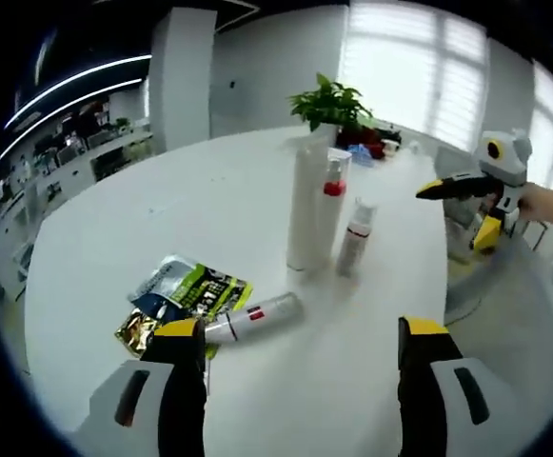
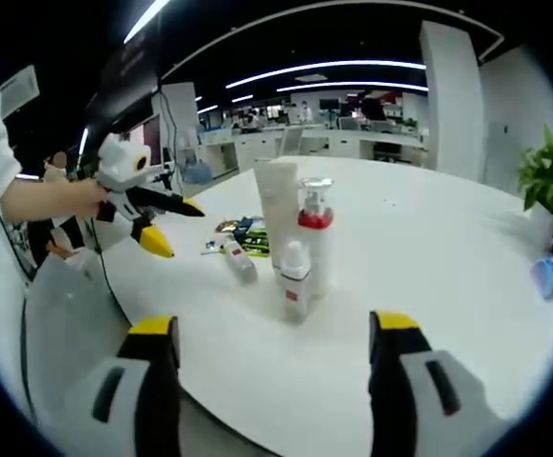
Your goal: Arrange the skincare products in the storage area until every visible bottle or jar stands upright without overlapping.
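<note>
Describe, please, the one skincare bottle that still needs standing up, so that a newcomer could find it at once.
Start at the large round white table and find the cluster of three upright white containers led by the tall white tube. Beside it lie some flat yellow-green foil sachets. Next to them is the slim white bottle with a red label, the only bottle lying on its side.

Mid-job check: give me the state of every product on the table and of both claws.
Tall white tube: upright.
Red-collared pump bottle: upright, beside the tube.
Small white bottle: upright.
Red-labelled bottle: lying on its side.
Sachets: lying flat.
Left claw: open, empty.
Right claw: open, empty.
</note>
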`<state>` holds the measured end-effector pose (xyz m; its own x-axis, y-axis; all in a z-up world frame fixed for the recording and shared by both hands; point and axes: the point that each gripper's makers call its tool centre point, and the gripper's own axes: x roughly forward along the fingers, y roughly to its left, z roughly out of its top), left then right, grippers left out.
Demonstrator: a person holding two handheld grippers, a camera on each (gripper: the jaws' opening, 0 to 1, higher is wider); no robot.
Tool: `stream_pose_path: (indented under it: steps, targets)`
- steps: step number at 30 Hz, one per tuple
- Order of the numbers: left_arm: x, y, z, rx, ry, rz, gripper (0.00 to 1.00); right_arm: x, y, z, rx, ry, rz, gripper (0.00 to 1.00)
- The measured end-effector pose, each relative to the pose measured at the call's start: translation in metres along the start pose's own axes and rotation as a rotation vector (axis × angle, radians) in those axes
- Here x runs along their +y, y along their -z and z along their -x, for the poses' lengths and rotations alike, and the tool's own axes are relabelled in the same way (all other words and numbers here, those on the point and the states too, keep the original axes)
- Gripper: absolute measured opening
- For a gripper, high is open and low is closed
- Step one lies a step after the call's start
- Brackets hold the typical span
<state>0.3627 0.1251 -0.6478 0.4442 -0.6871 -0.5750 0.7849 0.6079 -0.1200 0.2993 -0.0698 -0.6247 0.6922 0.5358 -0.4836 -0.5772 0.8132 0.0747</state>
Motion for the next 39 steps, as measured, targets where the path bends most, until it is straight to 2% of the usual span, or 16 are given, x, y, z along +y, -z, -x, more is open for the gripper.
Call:
stream_pose_path:
  steps: [5,19,24,31,39]
  targets:
    - [-0.006,0.013,0.013,0.02,-0.026,0.022,0.86,0.0,0.0,0.002,0.001,-0.002,0.003,0.82]
    - [-0.009,0.034,0.052,-0.02,-0.12,0.146,0.88,0.002,0.005,0.013,0.0,0.001,-0.011,0.83]
    - [-0.012,0.036,0.062,-0.04,-0.143,0.177,0.89,0.002,0.008,0.016,0.002,0.005,-0.017,0.83]
    - [-0.016,0.044,0.071,-0.031,-0.162,0.187,0.88,0.005,0.009,0.017,0.001,0.003,-0.016,0.83]
    - [-0.016,0.042,0.076,-0.044,-0.169,0.186,0.88,0.008,0.008,0.019,0.001,0.004,-0.009,0.82]
